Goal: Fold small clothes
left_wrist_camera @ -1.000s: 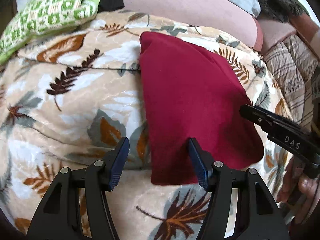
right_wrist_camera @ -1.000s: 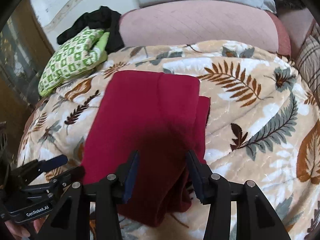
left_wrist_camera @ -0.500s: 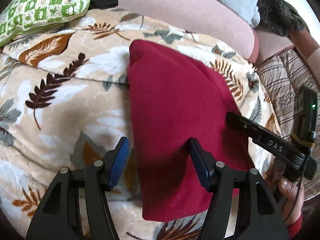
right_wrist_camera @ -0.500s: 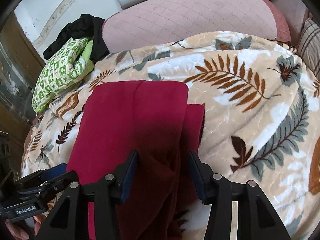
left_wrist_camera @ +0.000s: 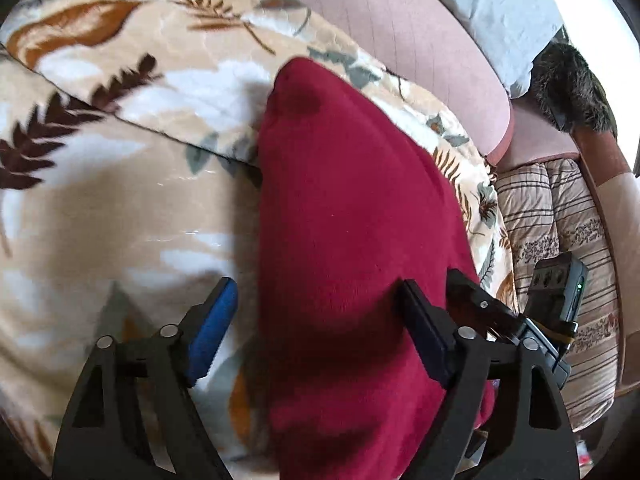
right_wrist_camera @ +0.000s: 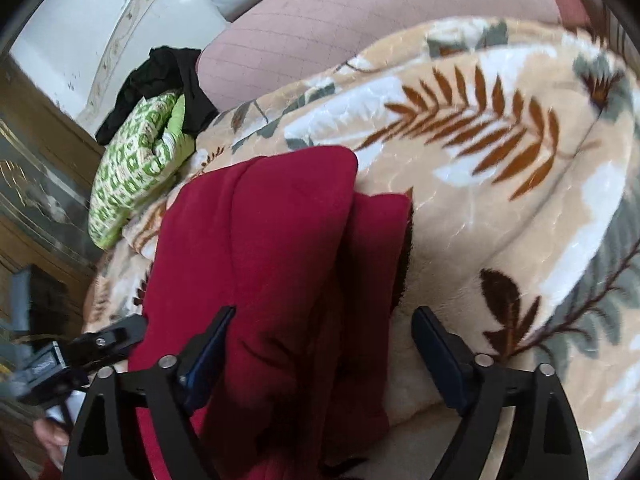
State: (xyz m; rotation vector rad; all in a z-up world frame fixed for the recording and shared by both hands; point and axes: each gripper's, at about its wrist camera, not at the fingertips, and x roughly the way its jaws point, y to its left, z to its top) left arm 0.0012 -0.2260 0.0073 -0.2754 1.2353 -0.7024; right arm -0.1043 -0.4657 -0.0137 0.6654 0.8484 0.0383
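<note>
A dark red garment [left_wrist_camera: 352, 240] lies folded lengthways on a beige leaf-print blanket [left_wrist_camera: 120, 184]. My left gripper [left_wrist_camera: 316, 328] is open, straddling the garment's near left edge, low over it. My right gripper [right_wrist_camera: 320, 344] is open over the garment [right_wrist_camera: 272, 248] at its near right part, where a narrower folded strip lies beside the main panel. Each gripper shows in the other's view: the right one [left_wrist_camera: 500, 320] at the garment's right edge, the left one [right_wrist_camera: 100, 340] at its left edge.
A green patterned cushion [right_wrist_camera: 136, 160] and black clothing [right_wrist_camera: 168, 84] lie at the blanket's far left. A pink padded headboard [right_wrist_camera: 360, 20] runs behind. A striped quilt [left_wrist_camera: 560, 240] lies to the right of the blanket.
Both grippers have moved forward and down onto the garment's near end. The right gripper has opened wider. The garment has not been lifted.
</note>
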